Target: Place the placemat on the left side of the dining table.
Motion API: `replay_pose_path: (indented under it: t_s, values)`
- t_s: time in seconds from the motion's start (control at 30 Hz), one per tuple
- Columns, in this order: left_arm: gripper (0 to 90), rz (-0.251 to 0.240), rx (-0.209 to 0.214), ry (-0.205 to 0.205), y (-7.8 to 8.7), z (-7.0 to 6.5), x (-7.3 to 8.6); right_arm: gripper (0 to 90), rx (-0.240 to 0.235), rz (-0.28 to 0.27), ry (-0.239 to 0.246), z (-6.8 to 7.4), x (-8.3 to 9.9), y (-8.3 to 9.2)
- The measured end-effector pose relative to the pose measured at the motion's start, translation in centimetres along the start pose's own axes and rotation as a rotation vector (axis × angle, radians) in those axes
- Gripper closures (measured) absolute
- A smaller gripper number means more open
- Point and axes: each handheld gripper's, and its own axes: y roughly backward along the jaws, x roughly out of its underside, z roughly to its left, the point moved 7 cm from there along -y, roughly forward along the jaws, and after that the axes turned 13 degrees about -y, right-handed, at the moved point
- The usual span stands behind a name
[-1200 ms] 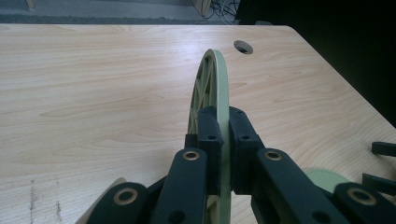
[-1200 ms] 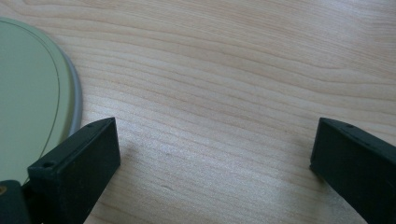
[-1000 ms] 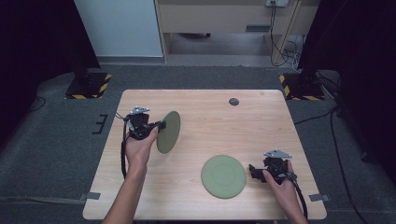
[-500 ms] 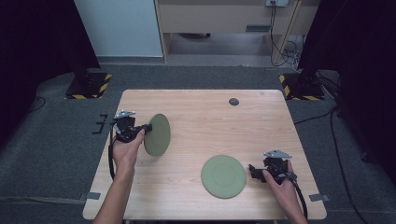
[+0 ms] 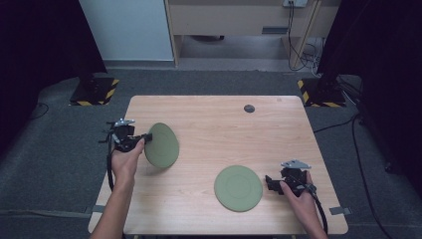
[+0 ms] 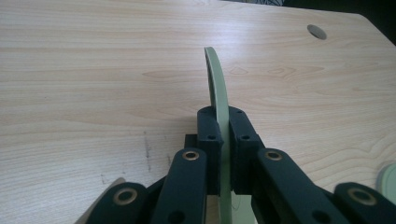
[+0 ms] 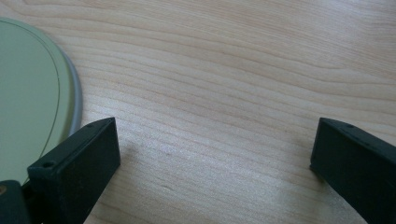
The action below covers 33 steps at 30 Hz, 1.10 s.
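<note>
My left gripper [image 5: 142, 139] is shut on the rim of a green plate [image 5: 161, 145], which it holds tilted on edge above the left part of the wooden table [image 5: 209, 124]. Seen from the left gripper view, that plate [image 6: 215, 79] stands edge-on between the two pads of the gripper [image 6: 224, 140]. A second green plate [image 5: 238, 188] lies flat near the table's front. My right gripper [image 5: 268, 183] rests just to its right, open, with bare wood between its jaws. In the right gripper view [image 7: 212, 149] this flat plate [image 7: 32, 98] lies at the left, beside one jaw.
A small dark round hole [image 5: 249, 108] sits in the tabletop near its far edge. The table stands on grey carpet [image 5: 59, 149], with stand bases marked in yellow and black at both far corners. Cables trail from both grippers.
My left hand has carried the tilted plate to the left and a little lower, toward the table's left edge. The right gripper and the flat plate have stayed put.
</note>
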Motion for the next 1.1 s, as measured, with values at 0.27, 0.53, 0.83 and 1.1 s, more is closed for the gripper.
replay_pose_path:
  t_s: [0.27,0.53,0.83,1.1]
  values:
    - [85.3,0.038,-0.005,0.006,-1.0,2.3,1.2,0.7,-0.001,0.001,-0.001,0.1,-0.1,-0.1]
    - [85.3,0.066,0.002,-0.006,-2.1,3.8,2.2,0.6,-0.004,0.003,-0.002,0.1,-0.1,-0.2]
    - [85.2,0.098,0.014,0.001,-3.5,5.4,3.2,0.6,-0.004,0.004,-0.002,0.1,-0.2,-0.3]
    - [85.1,0.120,0.027,0.004,-4.6,6.5,4.0,0.6,-0.004,0.004,-0.001,0.1,-0.2,-0.3]
